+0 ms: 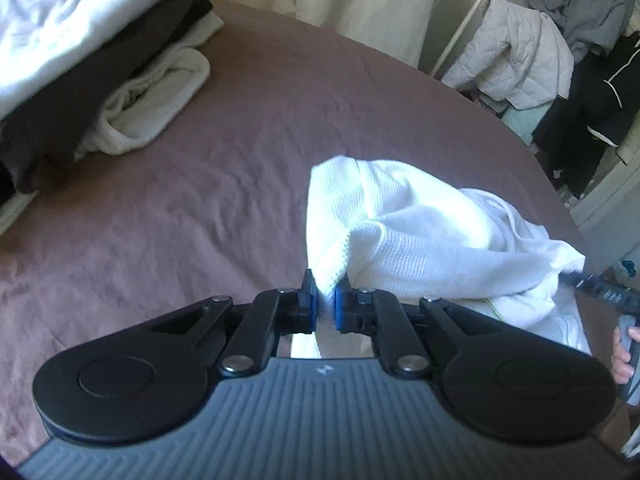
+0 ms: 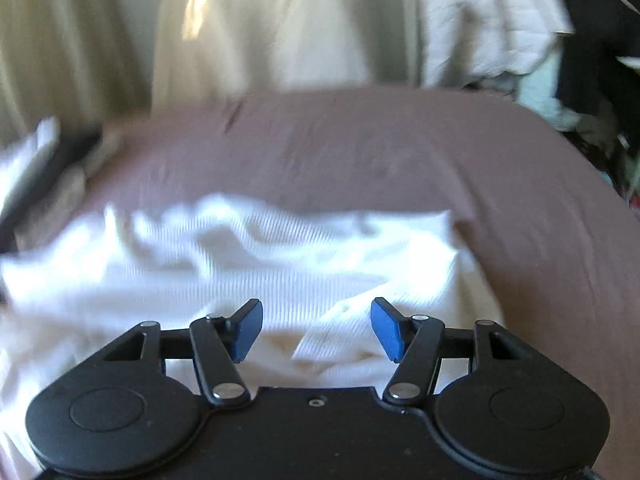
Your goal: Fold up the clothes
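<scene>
Smeared by motion blur throughout the right wrist view: white waffle-knit garment [image 2: 248,264], mauve bed sheet [image 2: 360,152], pale curtains [image 2: 260,28]. Cut off at the left wrist view's left edge: stack of folded white and dark brown clothes [image 1: 80,40]. Barely visible at its right edge: fingers [image 1: 624,354] on a grey handle.
</scene>
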A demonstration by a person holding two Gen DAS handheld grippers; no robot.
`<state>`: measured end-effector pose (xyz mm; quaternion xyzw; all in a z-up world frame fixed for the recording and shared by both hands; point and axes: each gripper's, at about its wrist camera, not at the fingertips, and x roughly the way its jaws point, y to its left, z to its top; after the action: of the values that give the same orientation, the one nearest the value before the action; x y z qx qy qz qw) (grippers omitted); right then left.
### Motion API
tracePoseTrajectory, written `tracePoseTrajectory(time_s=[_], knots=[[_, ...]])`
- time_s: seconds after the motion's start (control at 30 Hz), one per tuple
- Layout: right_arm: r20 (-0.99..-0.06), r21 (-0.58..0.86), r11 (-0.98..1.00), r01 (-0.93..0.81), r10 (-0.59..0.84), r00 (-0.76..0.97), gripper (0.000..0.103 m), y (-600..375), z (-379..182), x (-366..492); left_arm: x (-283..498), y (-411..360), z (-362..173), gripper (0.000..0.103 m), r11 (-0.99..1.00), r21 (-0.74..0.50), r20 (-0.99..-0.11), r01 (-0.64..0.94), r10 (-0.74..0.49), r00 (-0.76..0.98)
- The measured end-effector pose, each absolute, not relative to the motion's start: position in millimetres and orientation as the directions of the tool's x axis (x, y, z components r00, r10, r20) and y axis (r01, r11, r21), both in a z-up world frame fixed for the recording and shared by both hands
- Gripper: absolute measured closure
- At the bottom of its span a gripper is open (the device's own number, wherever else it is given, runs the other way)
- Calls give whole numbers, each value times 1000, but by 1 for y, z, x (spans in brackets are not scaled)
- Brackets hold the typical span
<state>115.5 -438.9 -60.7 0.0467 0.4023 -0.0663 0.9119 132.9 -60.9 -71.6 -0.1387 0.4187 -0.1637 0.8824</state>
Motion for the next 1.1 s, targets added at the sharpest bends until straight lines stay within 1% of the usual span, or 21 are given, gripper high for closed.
tracePoseTrajectory(time_s=[0.07, 0.1, 0.13, 0.17, 0.2, 0.23, 0.3, 0.33, 0.43, 0.5, 0.53, 0.57, 0.63, 0.7, 0.73, 0.8, 0.93, 1.0, 1.03, 1.07, 1.1], knots=[[-780, -61, 978, 198, -170, 602, 38, -440, -76, 133, 132, -61, -72, 96, 909, -382, -692, 167, -401, 600], [-791, -81, 970, 231, -204, 576, 40, -445, -83, 137, 132, -61, -72, 96, 909, -384, -692, 163, -400, 600], [-796, -83, 963, 256, -219, 565, 52, -450, -87, 139, 131, -61, -73, 96, 909, -384, -692, 164, -401, 600], [-790, -80, 961, 264, -222, 572, 92, -455, -86, 138, 131, -62, -71, 96, 909, -377, -689, 179, -404, 602], [-779, -100, 961, 259, -237, 581, 98, -458, -84, 136, 130, -64, -68, 96, 909, -364, -684, 204, -409, 604], [-755, -139, 958, 250, -266, 599, 98, -461, -80, 132, 129, -66, -65, 96, 908, -351, -679, 228, -415, 606], [-660, -260, 931, 256, -365, 657, 98, -465, -57, 121, 127, -70, -47, 96, 896, -332, -634, 294, -443, 633], [-613, -266, 924, 276, -383, 691, 98, -470, -39, 110, 126, -69, -38, 96, 886, -344, -610, 311, -462, 644], [-483, -96, 936, 339, -342, 806, 98, -497, 24, 62, 125, -61, -21, 96, 873, -383, -569, 301, -480, 668], [-429, -27, 933, 358, -334, 839, 98, -504, 46, 26, 119, -51, -22, 96, 875, -396, -563, 277, -470, 680], [-454, -8, 935, 353, -318, 832, 98, -509, 43, 15, 116, -47, -22, 96, 876, -402, -560, 265, -465, 686], [-510, 0, 938, 345, -297, 807, 97, -514, 33, 7, 113, -42, -27, 97, 880, -407, -575, 243, -454, 680], [-590, -32, 932, 361, -309, 746, 97, -522, 5, -2, 111, -33, -52, 97, 897, -402, -652, 182, -420, 631], [-643, -56, 923, 380, -324, 694, 97, -527, -22, -6, 108, -29, -76, 97, 907, -394, -711, 148, -403, 576], [-651, -20, 924, 383, -302, 696, 96, -530, -29, -8, 106, -28, -85, 97, 906, -398, -731, 143, -408, 547], [-662, 41, 919, 391, -268, 700, 93, -534, -40, -9, 100, -25, -96, 97, 895, -425, -743, 136, -430, 512], [-653, 82, 903, 422, -271, 707, 90, -536, -43, -8, 88, -26, -92, 95, 876, -451, -708, 171, -468, 529], [-651, 100, 896, 432, -270, 710, 90, -536, -44, -7, 84, -31, -87, 91, 873, -432, -688, 225, -480, 545], [-652, 104, 896, 431, -266, 710, 87, -537, -45, -7, 83, -36, -85, 86, 873, -412, -684, 260, -485, 545], [-653, 108, 896, 430, -262, 710, 77, -537, -46, -6, 82, -43, -82, 81, 874, -385, -681, 297, -486, 548], [-654, 112, 896, 429, -258, 711, 71, -537, -47, -6, 82, -51, -81, 67, 873, -355, -678, 334, -486, 551]])
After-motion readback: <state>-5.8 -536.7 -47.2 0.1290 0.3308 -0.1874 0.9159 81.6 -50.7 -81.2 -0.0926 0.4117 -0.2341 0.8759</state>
